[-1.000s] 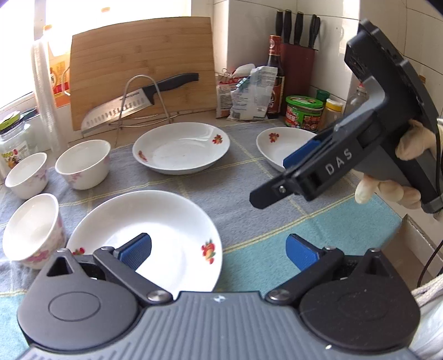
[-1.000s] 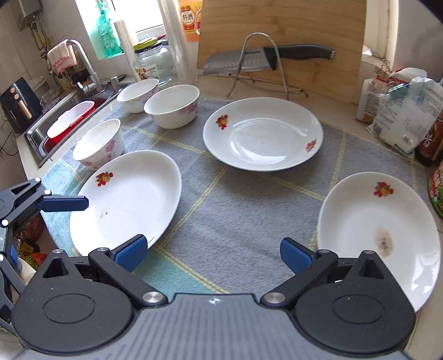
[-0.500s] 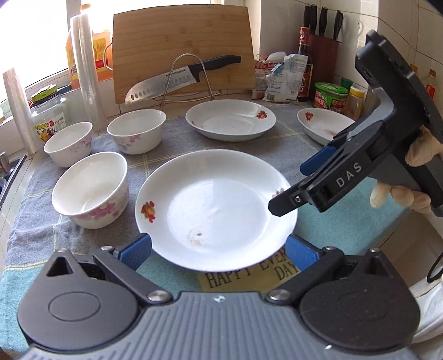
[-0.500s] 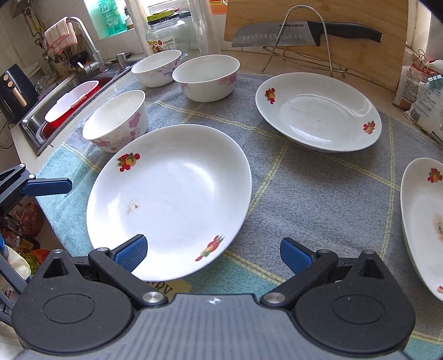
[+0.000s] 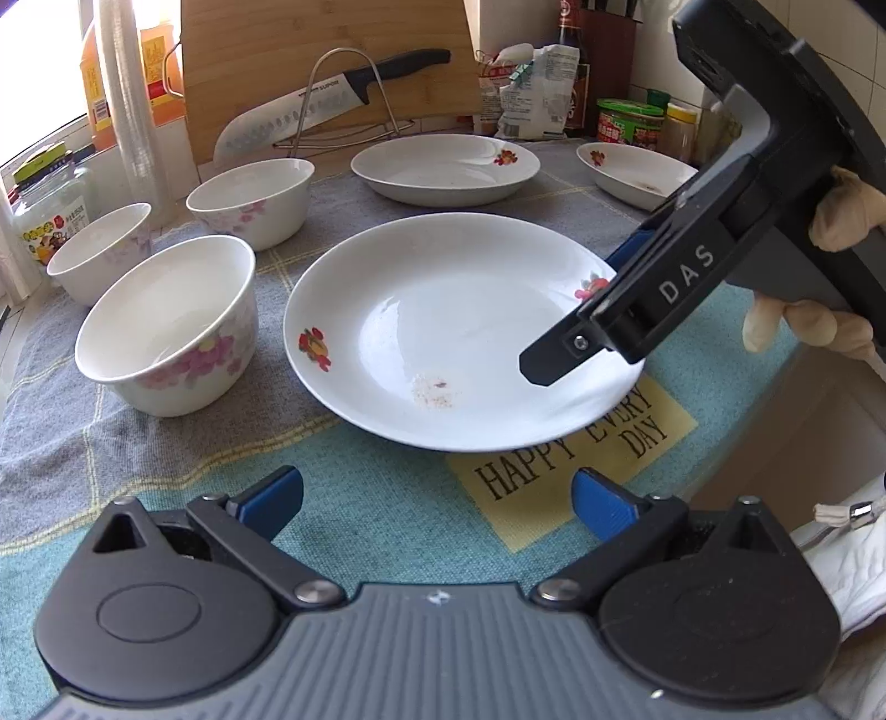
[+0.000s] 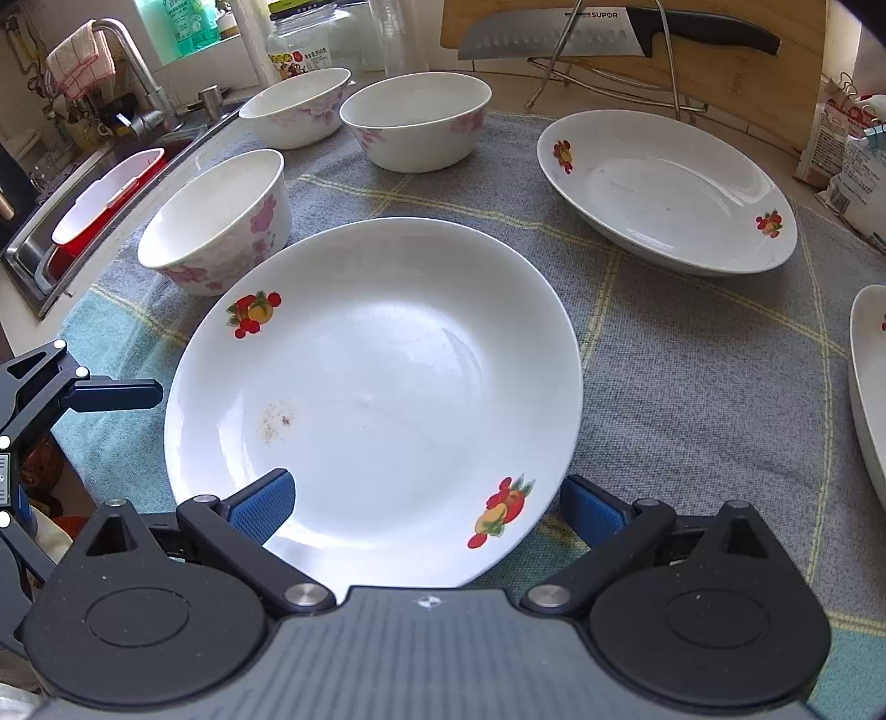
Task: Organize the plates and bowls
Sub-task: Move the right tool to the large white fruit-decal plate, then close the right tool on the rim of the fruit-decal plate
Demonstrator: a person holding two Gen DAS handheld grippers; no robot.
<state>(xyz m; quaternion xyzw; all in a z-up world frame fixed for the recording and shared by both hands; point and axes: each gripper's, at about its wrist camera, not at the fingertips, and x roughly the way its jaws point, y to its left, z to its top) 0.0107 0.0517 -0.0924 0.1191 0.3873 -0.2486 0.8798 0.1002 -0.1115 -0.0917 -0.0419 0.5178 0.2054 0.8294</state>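
Nearer now: plate (image 6: 382,382) between right claw (image 6: 426,507) fingers.

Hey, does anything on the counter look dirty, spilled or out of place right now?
Yes. The near plate has a brownish speckled smudge inside. The far right plate shows a brown smear too. Nothing looks tipped, spilled or broken.

I see bright daylight through a window (image 5: 39,83) at the counter's back left. White tiled wall (image 5: 659,50) rises behind; a steel sink (image 6: 83,205) sits left.
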